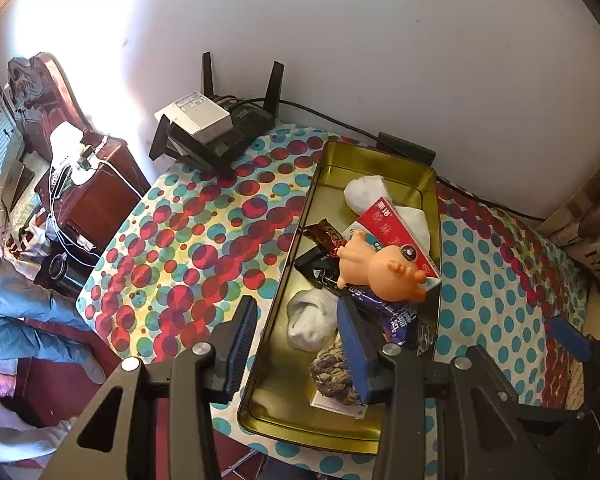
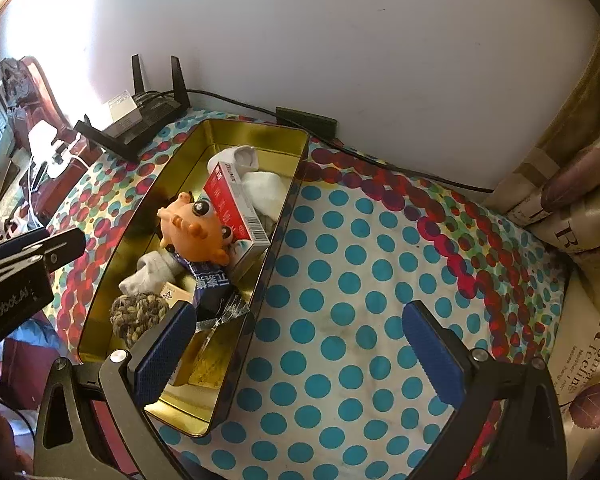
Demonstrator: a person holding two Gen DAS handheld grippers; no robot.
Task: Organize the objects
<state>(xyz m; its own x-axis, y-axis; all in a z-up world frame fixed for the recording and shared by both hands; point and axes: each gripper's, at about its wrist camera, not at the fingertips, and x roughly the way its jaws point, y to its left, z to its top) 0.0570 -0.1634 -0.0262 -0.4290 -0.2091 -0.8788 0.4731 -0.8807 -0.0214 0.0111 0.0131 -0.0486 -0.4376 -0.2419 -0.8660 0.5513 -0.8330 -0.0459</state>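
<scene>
Gold tin tray (image 1: pixel 376 156) on the dotted tablecloth (image 1: pixel 188 240), packed with an orange doll (image 1: pixel 384 268), red box (image 1: pixel 396 232), white socks (image 1: pixel 312 320), a woven ball (image 1: pixel 332 372) and purple packet (image 1: pixel 396 316). Left gripper (image 1: pixel 300 344) half open over the tray's near wall, holding nothing. Right gripper (image 2: pixel 300 356) wide apart, empty, above the cloth just beside the tray
</scene>
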